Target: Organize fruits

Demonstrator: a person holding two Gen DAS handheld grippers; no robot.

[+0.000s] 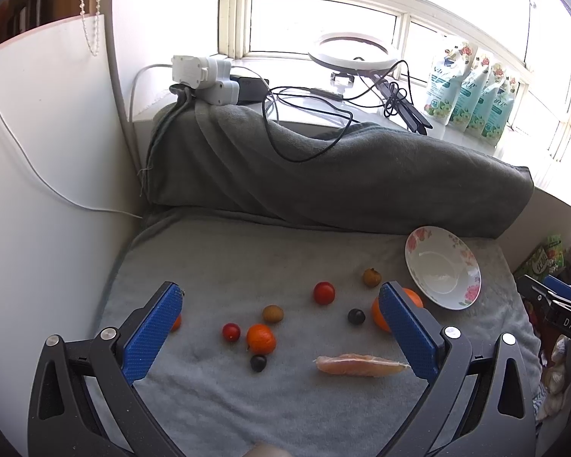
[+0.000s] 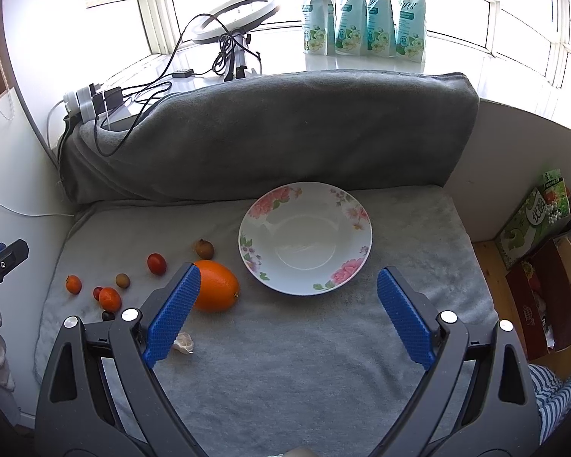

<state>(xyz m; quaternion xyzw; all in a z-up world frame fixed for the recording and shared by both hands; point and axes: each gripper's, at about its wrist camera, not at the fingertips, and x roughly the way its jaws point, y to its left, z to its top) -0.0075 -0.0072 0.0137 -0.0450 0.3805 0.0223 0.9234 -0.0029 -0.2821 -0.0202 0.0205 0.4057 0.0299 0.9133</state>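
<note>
Several small fruits lie on the grey towel [image 1: 228, 259]: a small orange [image 1: 261, 339], red cherry tomatoes [image 1: 324, 292], brown longans [image 1: 273, 313], dark grapes [image 1: 356, 316] and a pale fruit segment [image 1: 359, 365]. A large orange [image 2: 216, 285] lies left of the empty floral bowl [image 2: 305, 237], which also shows in the left wrist view [image 1: 442, 266]. My left gripper [image 1: 279, 329] is open and empty above the fruits. My right gripper [image 2: 287, 314] is open and empty in front of the bowl, its left finger [image 2: 173, 312] next to the large orange.
A rolled dark grey towel [image 2: 270, 129] lies behind the mat. The windowsill holds a ring light [image 2: 236, 13], cables, chargers [image 1: 205, 76] and refill pouches [image 2: 363, 7]. A white wall [image 1: 38, 190] is at the left; boxes [image 2: 540, 266] stand at the right.
</note>
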